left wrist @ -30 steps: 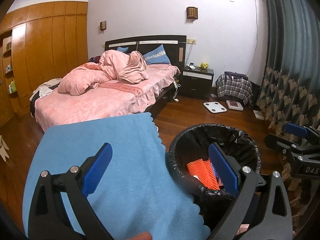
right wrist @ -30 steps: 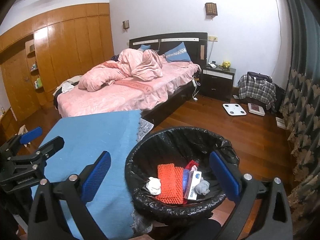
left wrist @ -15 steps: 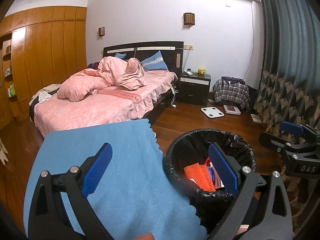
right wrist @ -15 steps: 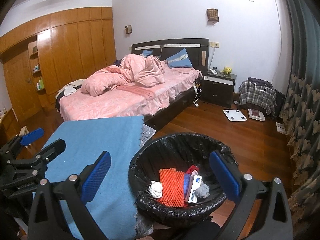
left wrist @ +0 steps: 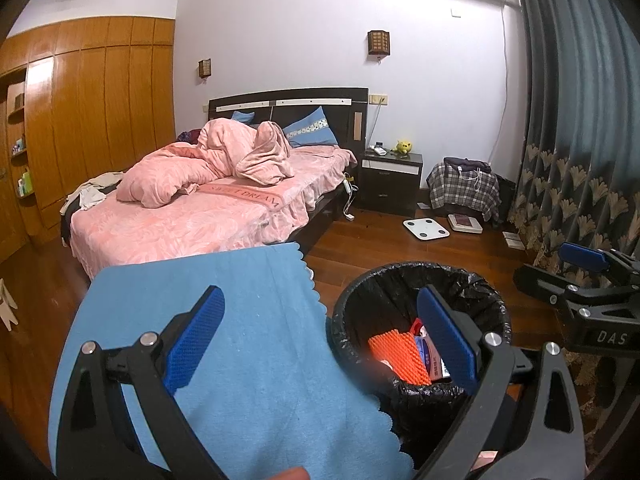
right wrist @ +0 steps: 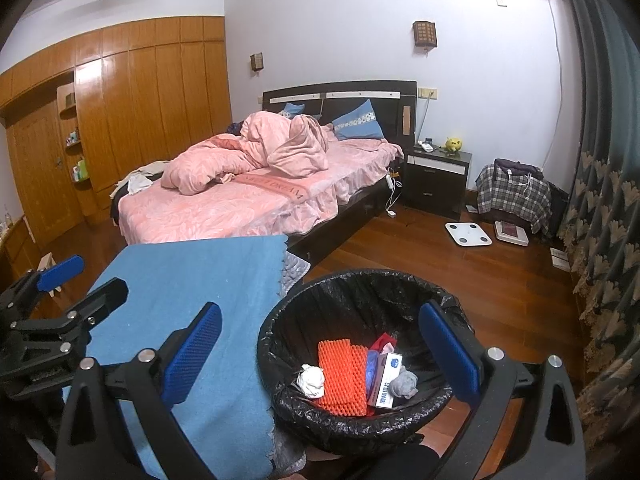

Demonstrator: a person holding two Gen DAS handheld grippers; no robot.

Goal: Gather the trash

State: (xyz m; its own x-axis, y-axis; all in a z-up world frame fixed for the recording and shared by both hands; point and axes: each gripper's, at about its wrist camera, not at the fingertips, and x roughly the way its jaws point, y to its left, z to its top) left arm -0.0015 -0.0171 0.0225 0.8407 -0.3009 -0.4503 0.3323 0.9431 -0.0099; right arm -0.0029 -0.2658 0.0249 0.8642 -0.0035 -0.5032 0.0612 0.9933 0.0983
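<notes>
Hanging spread wide and empty over the near scene, the left tool (left wrist: pixel 320 336) has one blue pad above the blue cloth (left wrist: pixel 240 344) and the other above the bin (left wrist: pixel 420 344). The right tool (right wrist: pixel 320 348) is likewise splayed and grips nothing, its pads straddling the same cloth edge and the bin's rim.

The bin, lined with a black bag (right wrist: pixel 360 308), stands on the wooden floor (right wrist: pixel 500 292) just beside the cloth-covered table. Trash lies inside it: an orange mesh sheet (right wrist: pixel 344 376), a crumpled white tissue (right wrist: pixel 311 378), a small white and blue box (right wrist: pixel 386 380), a grey wad (right wrist: pixel 404 383) and a red scrap (right wrist: pixel 384 342). The box leans against the mesh, with the grey wad touching its far side.

Behind stands a bed (right wrist: pixel 240 208) with a pink quilt (right wrist: pixel 260 152), a dark nightstand (right wrist: pixel 438 184) and a white scale (right wrist: pixel 468 234) on the floor.
</notes>
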